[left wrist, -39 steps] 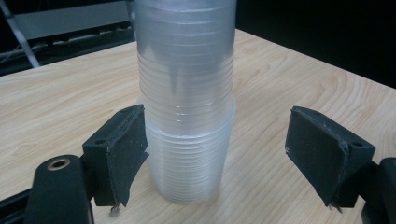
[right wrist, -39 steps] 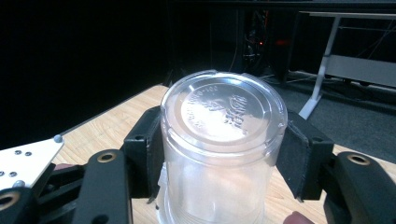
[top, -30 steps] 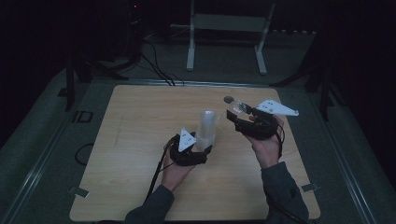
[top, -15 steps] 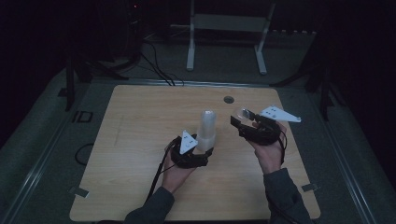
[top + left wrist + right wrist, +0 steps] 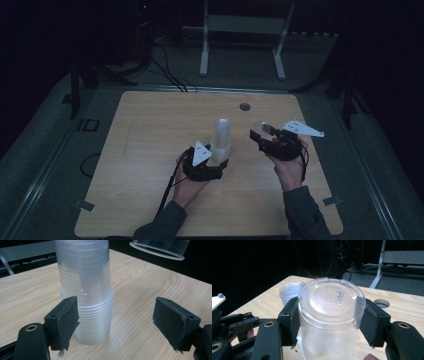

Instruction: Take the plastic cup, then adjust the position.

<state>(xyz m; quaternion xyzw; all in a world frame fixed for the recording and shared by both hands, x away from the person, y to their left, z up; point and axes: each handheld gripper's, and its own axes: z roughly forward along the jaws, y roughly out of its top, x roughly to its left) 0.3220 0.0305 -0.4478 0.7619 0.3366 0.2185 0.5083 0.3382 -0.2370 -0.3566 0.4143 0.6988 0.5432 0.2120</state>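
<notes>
1. High view – the stack of clear cups [image 5: 221, 136] stands upright at the centre of the frame on the wooden surface [image 5: 150, 150]. The left claw [image 5: 216, 161] sits at its base. The right claw [image 5: 261, 134] is right of centre, apart from the stack.

2. Left gripper view – the left claw is spread. Its left pad [image 5: 68, 320] lies against or just beside the lower cups of the stack [image 5: 86, 290]; contact cannot be confirmed. The right pad [image 5: 172, 321] stands well clear, so the stack is not clamped.

3. Right gripper view – the right claw [image 5: 329, 322] pinches a single clear cup [image 5: 330, 315] across its wall, base toward the camera, mouth away. The stack's top [image 5: 290, 292] shows behind it, at centre left of the frame.

4. Judgement of step: the single cup appears bound for the top of the stack.

5. Recommended practice:
   - Steady the stack first – close the left claw lightly on the lower cups, without denting them.
   - Bring the cup's mouth square over the stack's top, axis in line, before lowering.
   - Lower gently; a tilted rim may catch and tip the stack.
   - Release only once the cup is seated.
</notes>
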